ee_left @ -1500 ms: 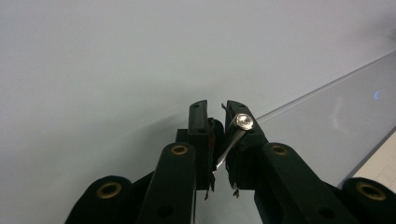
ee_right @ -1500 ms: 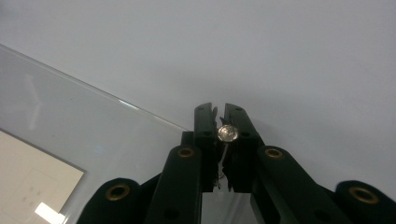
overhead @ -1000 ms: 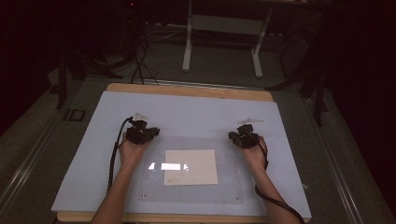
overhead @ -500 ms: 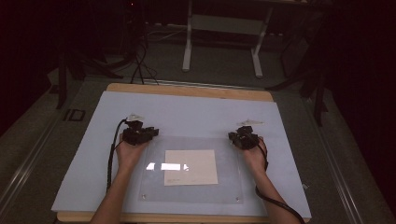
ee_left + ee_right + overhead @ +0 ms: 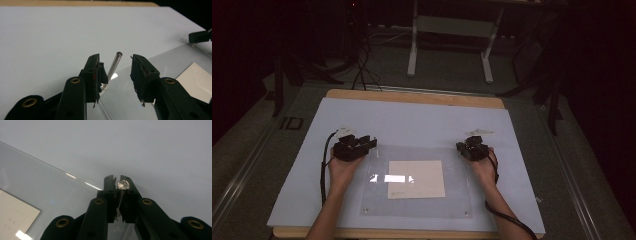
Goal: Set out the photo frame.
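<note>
Two tools working at the far corners of a clear sheet [image 5: 452, 200] on the worktop [image 5: 412, 117].

The left tool [image 5: 115, 72] has just been opening; its jaws are standing apart around an upright metal pin [image 5: 114, 67] at the sheet's corner, pads not pressing it. The right tool [image 5: 117, 185] is clamping a round-headed pin [image 5: 123, 184] at the other far corner. A card [image 5: 416, 179] is lying under the sheet.

Dim, dark surroundings; overhead glare glints on the clear sheet [image 5: 384, 178]; close views soft.
</note>
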Tool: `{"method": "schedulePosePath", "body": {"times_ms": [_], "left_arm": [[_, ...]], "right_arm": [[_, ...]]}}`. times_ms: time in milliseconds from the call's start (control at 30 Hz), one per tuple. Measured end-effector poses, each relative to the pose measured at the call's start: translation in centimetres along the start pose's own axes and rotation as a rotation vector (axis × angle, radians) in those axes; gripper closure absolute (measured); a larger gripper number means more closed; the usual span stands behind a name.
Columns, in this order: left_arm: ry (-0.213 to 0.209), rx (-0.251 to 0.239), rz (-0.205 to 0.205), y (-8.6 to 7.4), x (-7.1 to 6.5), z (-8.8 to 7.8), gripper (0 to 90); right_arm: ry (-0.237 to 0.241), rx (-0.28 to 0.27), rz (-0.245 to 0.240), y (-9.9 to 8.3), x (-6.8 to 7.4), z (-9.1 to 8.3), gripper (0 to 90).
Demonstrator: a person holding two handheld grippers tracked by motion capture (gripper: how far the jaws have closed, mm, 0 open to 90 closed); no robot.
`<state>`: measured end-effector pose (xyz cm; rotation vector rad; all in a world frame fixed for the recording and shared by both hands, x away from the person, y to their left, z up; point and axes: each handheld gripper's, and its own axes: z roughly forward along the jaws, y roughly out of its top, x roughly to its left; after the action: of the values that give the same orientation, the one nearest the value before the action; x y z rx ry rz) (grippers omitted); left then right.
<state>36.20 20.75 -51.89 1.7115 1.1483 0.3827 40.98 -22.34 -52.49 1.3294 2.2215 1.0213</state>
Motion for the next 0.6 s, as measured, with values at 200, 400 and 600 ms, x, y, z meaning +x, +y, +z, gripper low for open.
{"method": "schedulePosePath", "body": {"times_ms": [200, 400, 600], "left_arm": [[-0.022, -0.007, -0.016, -0.6, 0.0, 0.5, 63.7], [0.018, -0.005, 0.022, -0.6, -0.5, 1.4, 72.7], [0.021, -0.023, 0.029, -0.7, -0.2, 1.6, 76.7]], "right_arm": [[0.004, -0.006, 0.009, -0.2, -0.1, 0.1, 83.9], [0.008, -0.01, 0.017, -0.4, -0.1, 0.2, 83.8], [0.01, -0.013, 0.016, -0.4, -0.1, 0.2, 83.8]]}}
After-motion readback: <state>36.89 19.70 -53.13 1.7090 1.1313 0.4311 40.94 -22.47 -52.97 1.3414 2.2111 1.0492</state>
